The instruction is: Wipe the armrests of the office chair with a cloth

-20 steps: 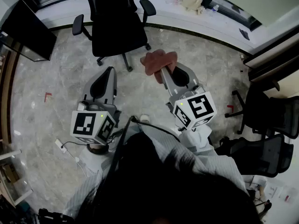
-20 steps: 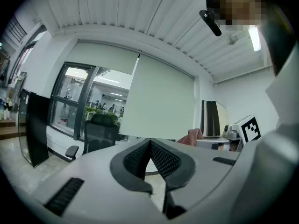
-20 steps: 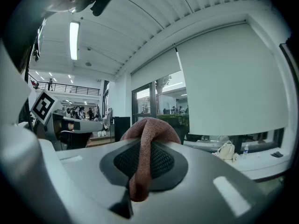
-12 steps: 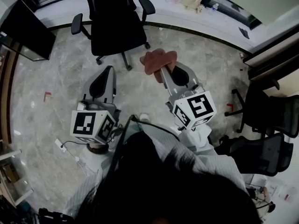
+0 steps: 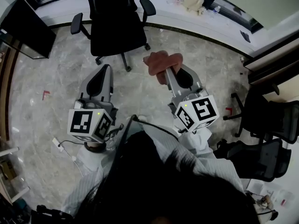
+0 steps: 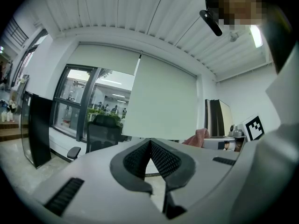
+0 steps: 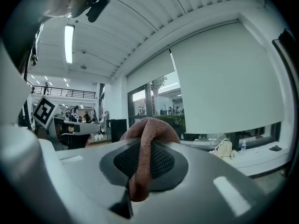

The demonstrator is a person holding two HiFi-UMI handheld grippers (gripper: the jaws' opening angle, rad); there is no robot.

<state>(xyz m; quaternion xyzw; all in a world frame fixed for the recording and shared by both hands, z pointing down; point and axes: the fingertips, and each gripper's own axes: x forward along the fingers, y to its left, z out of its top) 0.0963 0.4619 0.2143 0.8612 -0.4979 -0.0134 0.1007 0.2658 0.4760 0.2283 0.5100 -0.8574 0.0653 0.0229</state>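
A black office chair [image 5: 114, 27] stands on the floor ahead of me, with its left armrest [image 5: 77, 23] and right armrest [image 5: 148, 6] both bare. My right gripper [image 5: 164, 71] is shut on a pinkish-brown cloth [image 5: 161, 62], held in the air short of the chair. In the right gripper view the cloth [image 7: 148, 139] is draped over the closed right gripper [image 7: 142, 148]. My left gripper [image 5: 106, 68] hangs to the left of it, shut and with nothing in it. In the left gripper view the pads of the left gripper [image 6: 150, 141] meet, and the chair [image 6: 103, 132] shows beyond them.
More black chairs [image 5: 271, 120] crowd the right side. A dark panel [image 5: 28, 29] stands at the far left. A white ledge [image 5: 163, 6] along the window carries a pale bag [image 5: 192, 1]. A cable and power strip [image 5: 60, 146] lie on the marble floor.
The right gripper with the cloth has drifted slightly to the right and the left one slightly forward. Neither grip has changed.
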